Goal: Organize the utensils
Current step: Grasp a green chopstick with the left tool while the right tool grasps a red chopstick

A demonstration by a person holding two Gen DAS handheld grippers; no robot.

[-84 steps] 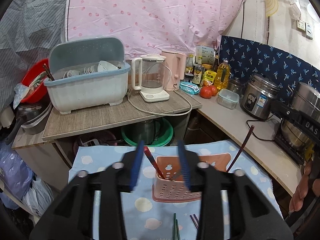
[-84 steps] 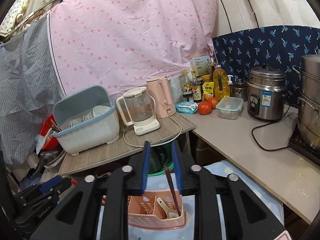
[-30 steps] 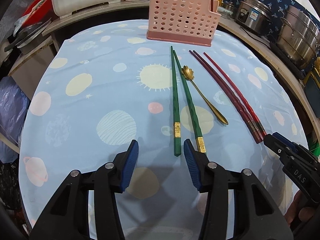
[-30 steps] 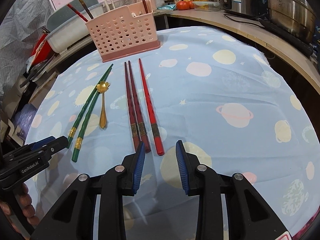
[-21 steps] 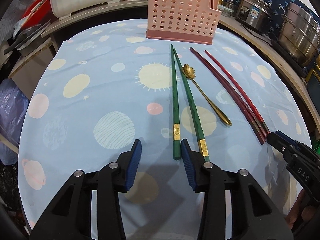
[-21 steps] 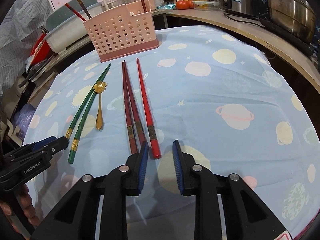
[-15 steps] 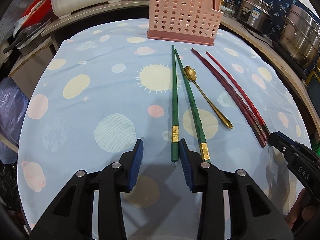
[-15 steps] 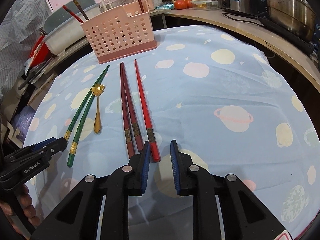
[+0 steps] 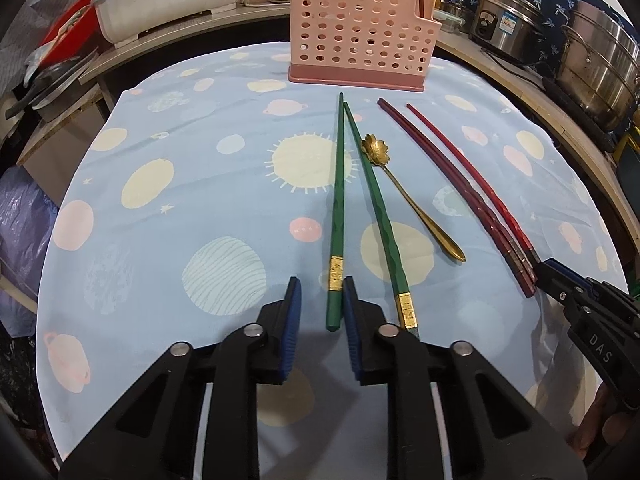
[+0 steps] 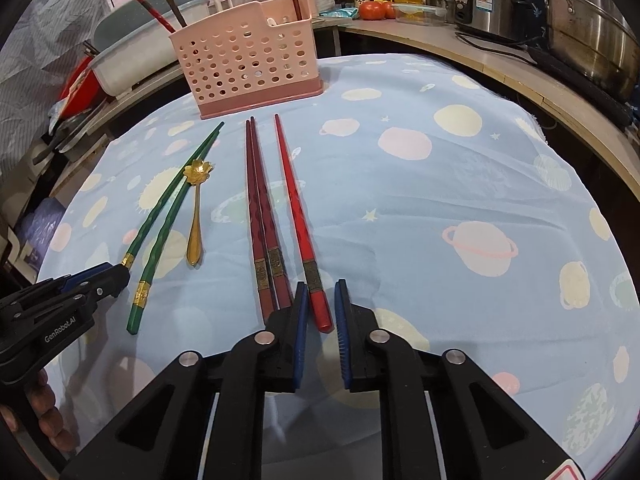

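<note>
In the lower centre of the left wrist view, the left gripper point(image 9: 319, 312) rests low over the pale blue planet-print tablecloth point(image 9: 168, 208), its blue-padded fingers spread around the gold-banded butt end of one dark green chopstick point(image 9: 337, 216); the second green chopstick point(image 9: 378, 216) lies just right of it, passing outside the right finger. Beside that lies a gold flower-headed spoon point(image 9: 404, 196). In the right wrist view, the right gripper point(image 10: 320, 316) sits lower centre, fingers slightly parted around the end of the bright red chopstick point(image 10: 298, 216), with two dark maroon chopsticks point(image 10: 260, 216) just left. The pink perforated plastic utensil basket point(image 10: 248, 60) stands at the upper centre, holding several upright chopsticks.
</note>
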